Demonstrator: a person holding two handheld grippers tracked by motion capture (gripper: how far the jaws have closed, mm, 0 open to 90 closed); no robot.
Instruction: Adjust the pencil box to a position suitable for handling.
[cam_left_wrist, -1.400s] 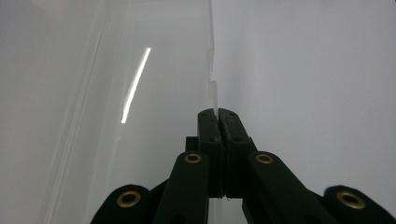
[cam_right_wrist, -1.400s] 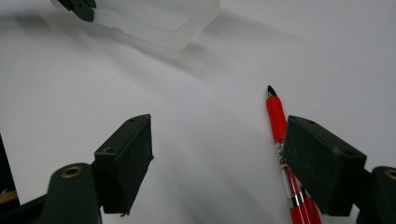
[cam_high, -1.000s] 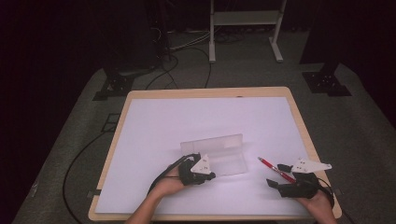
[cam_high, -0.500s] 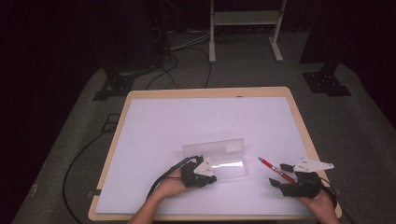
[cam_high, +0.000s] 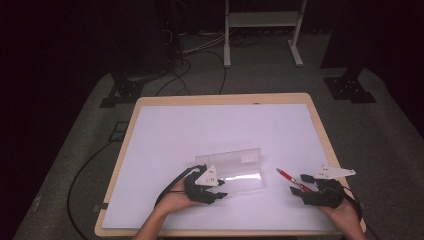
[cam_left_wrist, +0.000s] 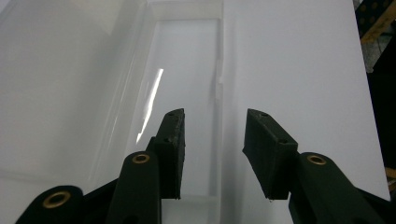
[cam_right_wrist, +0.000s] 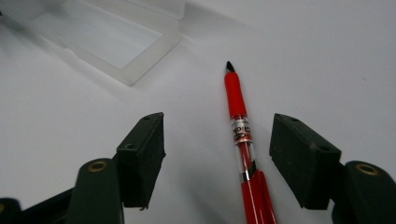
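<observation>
A clear plastic case (cam_high: 235, 167) lies open on the white table, one half flat and the other tilted up behind it. My left gripper (cam_high: 220, 190) is at its near left end. In the left gripper view the jaws (cam_left_wrist: 217, 140) have just been opening and stand apart over the case's (cam_left_wrist: 187, 70) thin side wall, with the pads off it. A red pen (cam_high: 286, 177) lies to the right of the case. My right gripper (cam_high: 298, 186) straddles the pen's rear part. Its jaws (cam_right_wrist: 217, 128) have just been closing, but neither pad touches the pen (cam_right_wrist: 237, 112). The case's corner (cam_right_wrist: 112, 42) lies beyond.
The white sheet covers a table with a wooden rim (cam_high: 220, 99). Cables (cam_high: 195, 55) trail on the grey floor behind the table. Beyond them are a white stand (cam_high: 260, 30) and black bases (cam_high: 350, 87).
The clear case has swung open and its near half now lies flat. The left jaws have parted. The right jaws have narrowed around the pen.
</observation>
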